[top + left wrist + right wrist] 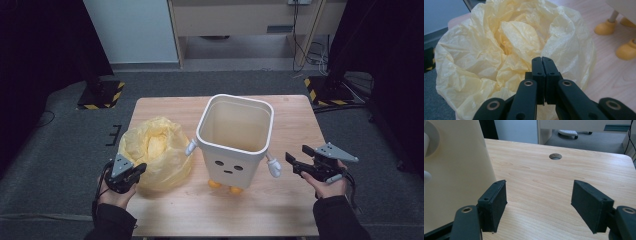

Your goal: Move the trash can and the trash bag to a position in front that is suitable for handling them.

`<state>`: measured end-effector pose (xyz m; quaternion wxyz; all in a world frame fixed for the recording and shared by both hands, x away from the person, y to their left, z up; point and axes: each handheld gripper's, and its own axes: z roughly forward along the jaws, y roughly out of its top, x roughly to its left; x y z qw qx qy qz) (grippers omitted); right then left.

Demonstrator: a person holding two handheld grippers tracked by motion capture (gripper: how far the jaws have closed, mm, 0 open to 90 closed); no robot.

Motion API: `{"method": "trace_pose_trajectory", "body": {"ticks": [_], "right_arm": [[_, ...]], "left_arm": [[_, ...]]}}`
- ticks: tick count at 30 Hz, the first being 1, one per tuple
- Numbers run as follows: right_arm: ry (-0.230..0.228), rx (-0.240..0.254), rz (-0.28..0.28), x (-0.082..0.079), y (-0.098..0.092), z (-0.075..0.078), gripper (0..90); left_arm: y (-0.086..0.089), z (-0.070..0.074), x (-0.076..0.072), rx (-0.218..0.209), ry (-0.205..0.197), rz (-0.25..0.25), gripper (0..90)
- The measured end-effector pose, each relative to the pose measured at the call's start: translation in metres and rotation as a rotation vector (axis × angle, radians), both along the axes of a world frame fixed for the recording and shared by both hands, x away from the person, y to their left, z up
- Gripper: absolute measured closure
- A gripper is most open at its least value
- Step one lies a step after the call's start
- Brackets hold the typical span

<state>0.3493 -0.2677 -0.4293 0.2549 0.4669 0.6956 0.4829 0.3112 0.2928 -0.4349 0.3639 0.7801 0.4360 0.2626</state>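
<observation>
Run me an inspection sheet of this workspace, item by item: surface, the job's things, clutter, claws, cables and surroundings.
Surface: light wooden table, round hole near its far edge.
Job's things: white bin with a face, arms and orange feet, upright, looks empty; crumpled yellow plastic bag beside it.
Clutter: nothing seen.
Claws: left claw closed at the bag's near edge, whether it pinches film unclear; right claw open, holding nothing, beside the bin.
Cables: black cables on the floor beyond the table.
Surroundings: grey carpet, hazard-striped stand bases.

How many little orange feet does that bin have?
2 show: the left foot and right foot under the bin, at its near side. Others may hide behind.
</observation>
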Motion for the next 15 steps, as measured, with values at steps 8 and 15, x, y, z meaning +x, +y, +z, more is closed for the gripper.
{"method": "trace_pose_trajectory", "body": {"ticks": [8, 15], "right_arm": [[0.002, -0.008, 0.0, 0.0, 0.002, -0.002, 28.4], [-0.001, -0.004, -0.009, 0.002, 0.0, -0.001, 28.4]], "left_arm": [[0.0, -0.005, -0.013, -0.053, 0.014, -0.004, 80.6], [-0.001, -0.004, -0.014, -0.19, -0.072, 0.025, 47.7]]}}
